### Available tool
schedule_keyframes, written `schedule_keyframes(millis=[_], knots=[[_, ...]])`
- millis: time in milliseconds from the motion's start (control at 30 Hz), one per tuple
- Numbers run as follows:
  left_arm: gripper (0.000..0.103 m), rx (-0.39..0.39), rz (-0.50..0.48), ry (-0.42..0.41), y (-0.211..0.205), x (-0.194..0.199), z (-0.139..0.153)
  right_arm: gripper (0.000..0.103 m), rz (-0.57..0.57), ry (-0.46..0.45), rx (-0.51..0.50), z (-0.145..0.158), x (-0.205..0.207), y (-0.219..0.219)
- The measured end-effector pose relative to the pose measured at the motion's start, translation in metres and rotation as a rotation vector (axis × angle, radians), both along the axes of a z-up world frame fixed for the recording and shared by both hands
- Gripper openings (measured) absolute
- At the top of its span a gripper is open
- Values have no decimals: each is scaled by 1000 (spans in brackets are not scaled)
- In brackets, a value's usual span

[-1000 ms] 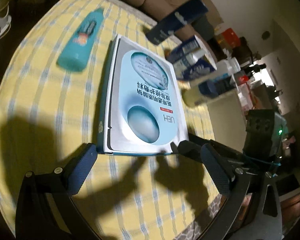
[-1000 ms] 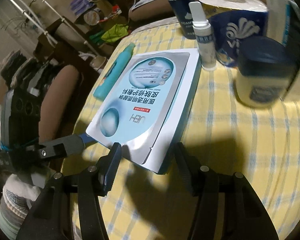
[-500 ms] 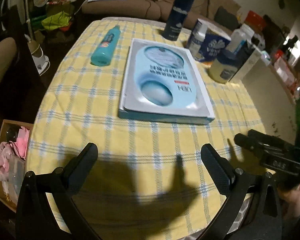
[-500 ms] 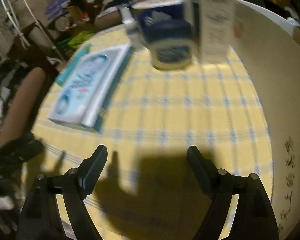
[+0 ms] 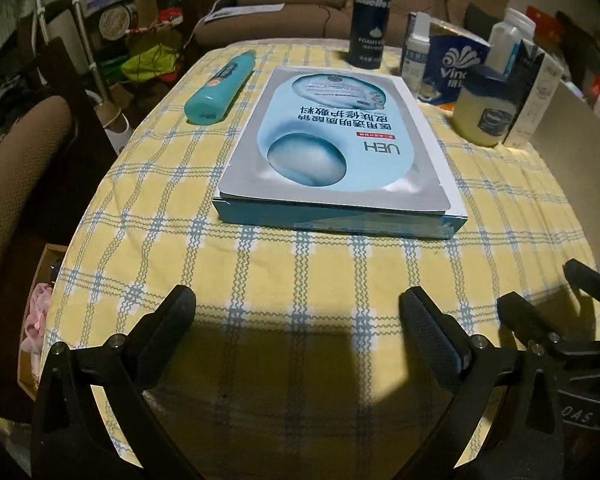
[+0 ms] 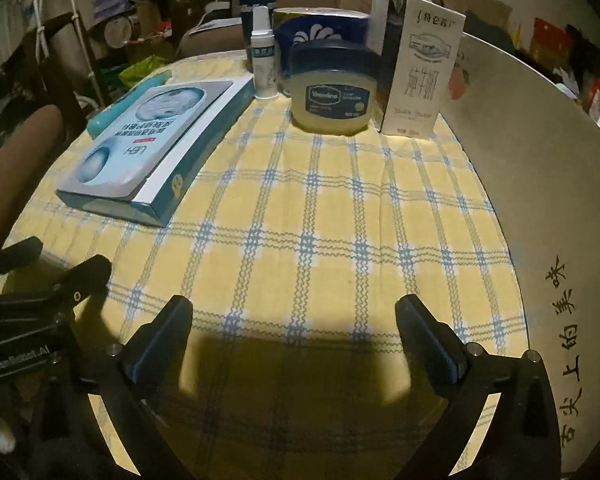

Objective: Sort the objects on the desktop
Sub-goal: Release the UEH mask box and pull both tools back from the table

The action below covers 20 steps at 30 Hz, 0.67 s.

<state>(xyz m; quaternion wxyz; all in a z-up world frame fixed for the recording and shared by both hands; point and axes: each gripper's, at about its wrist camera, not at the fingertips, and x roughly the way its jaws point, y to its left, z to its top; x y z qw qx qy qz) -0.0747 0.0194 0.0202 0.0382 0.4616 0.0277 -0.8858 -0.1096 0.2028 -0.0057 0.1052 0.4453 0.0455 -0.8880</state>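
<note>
A flat teal box (image 5: 340, 220) with a silver-blue mask sachet (image 5: 332, 140) on top lies mid-table; it also shows in the right wrist view (image 6: 156, 200). A teal tube (image 5: 220, 88) lies left of it. At the back stand a dark shaving-foam can (image 5: 370, 16), a small white bottle (image 6: 263, 68), a tissue pack (image 5: 454, 76), a Vaseline jar (image 6: 332, 96) and a white milk carton (image 6: 420, 68). My left gripper (image 5: 298, 320) is open and empty over the near table edge. My right gripper (image 6: 294, 320) is open and empty beside it.
The table wears a yellow checked cloth (image 6: 320, 220). A tall beige cardboard panel (image 6: 540, 180) stands along the right side. A brown chair (image 5: 16, 152) and an open box (image 5: 36, 320) on the floor are to the left. Sofa and clutter lie behind.
Both grippers let go of the mask box, opened wide and pulled back to the near table edge. The box and sachet stay flat on the cloth.
</note>
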Motion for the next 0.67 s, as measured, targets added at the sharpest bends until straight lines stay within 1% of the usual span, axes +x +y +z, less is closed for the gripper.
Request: schedule_keyframes(millis=[667], knots=[[103, 4, 0, 2, 1, 0, 0, 103, 0, 1, 7, -1, 0, -2]])
